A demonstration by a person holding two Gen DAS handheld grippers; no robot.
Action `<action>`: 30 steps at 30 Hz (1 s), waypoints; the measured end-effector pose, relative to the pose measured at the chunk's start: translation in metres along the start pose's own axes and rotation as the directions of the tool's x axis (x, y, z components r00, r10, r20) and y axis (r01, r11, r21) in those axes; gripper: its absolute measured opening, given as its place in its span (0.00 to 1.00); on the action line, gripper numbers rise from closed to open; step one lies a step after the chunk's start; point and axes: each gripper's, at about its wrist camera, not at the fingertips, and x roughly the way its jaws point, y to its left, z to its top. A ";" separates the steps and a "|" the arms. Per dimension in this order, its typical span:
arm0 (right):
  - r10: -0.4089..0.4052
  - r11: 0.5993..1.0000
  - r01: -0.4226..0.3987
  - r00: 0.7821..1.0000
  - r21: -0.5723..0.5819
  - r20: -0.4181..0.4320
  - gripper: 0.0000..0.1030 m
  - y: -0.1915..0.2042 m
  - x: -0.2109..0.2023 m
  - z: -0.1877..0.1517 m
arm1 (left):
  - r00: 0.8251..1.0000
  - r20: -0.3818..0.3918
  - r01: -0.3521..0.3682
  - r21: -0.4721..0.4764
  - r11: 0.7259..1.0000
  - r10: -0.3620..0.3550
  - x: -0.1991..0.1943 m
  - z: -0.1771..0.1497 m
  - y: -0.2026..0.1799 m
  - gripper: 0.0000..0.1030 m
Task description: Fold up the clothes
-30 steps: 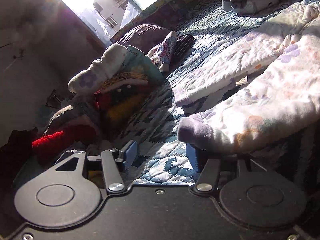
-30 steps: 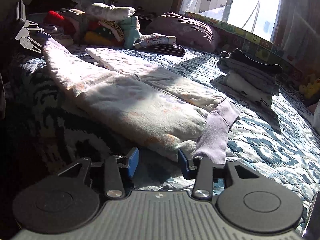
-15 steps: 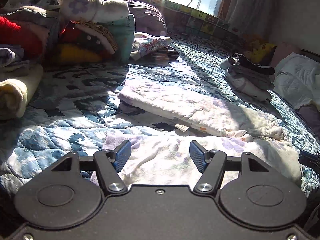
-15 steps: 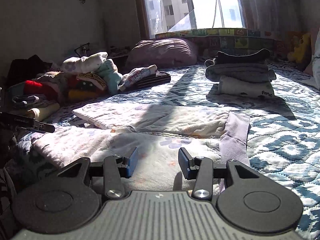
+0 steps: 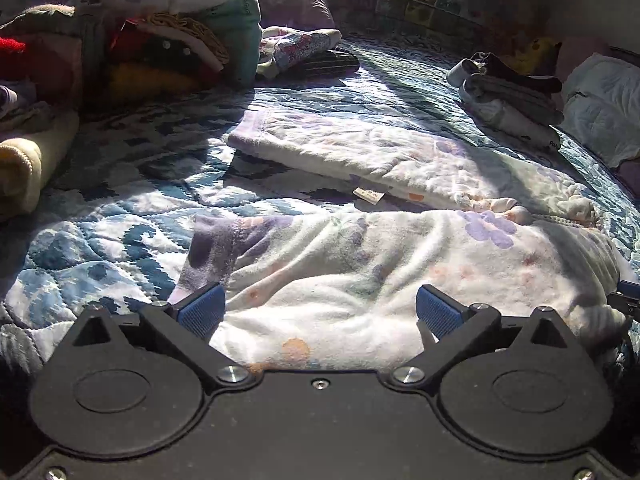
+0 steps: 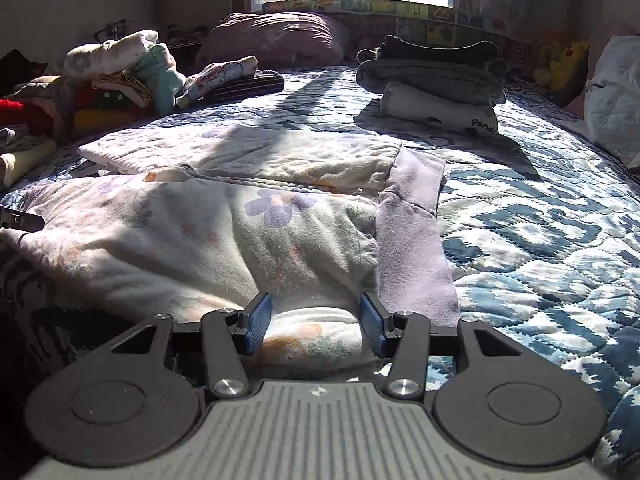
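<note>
A pair of white pyjama trousers [image 5: 360, 272] with a pale purple flower print lies spread flat on a blue-and-white quilted bedspread [image 5: 100, 240], lit by strong sun from a window at the far side of the bed. The two legs lie side by side, the nearer one close under both cameras, the farther one [image 5: 360, 148] just beyond it across a narrow strip of bare quilt.

In the left wrist view, the left gripper [image 5: 320, 312] has its jaws spread wide, with nothing between them. The near leg's fabric lies directly below and ahead of the gap, and its purple cuff [image 5: 216, 248] sits just in front of the left-hand blue pad. Whether the pads touch the cloth cannot be told.

In the right wrist view, the right gripper [image 6: 316, 320] has its jaws about half open. A rounded bulge of the trousers' fabric sits in the gap between the blue pads, but the pads are not pressed together on it. The lilac waistband [image 6: 416, 240] runs away from the right-hand pad toward the far leg.

Beyond the trousers, a neat stack of folded grey and white clothes [image 6: 436, 88] stands on the bedspread. A jumbled heap of unfolded clothes [image 6: 100, 84] lies to the far left, beside a mauve pillow [image 6: 280, 36].
</note>
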 end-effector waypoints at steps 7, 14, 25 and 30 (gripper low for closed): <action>-0.013 1.000 0.014 0.999 -0.027 0.046 0.48 0.006 -0.011 -0.005 | 0.998 0.040 -0.049 0.092 0.995 0.045 -0.002 -0.010 -0.011 0.99; -0.037 0.996 0.054 0.977 -0.073 0.211 0.49 0.007 -0.040 -0.002 | 0.983 0.125 -0.140 0.020 0.990 0.137 -0.040 -0.011 0.001 0.98; -0.051 0.995 0.054 0.998 -0.080 0.044 0.51 0.007 -0.003 -0.009 | 1.000 0.015 0.019 -0.116 0.993 -0.017 0.006 0.013 0.041 0.99; -0.065 0.995 0.075 0.987 -0.062 0.144 0.53 0.001 -0.032 -0.010 | 0.999 0.032 -0.032 -0.040 0.999 0.033 -0.017 0.022 0.043 0.98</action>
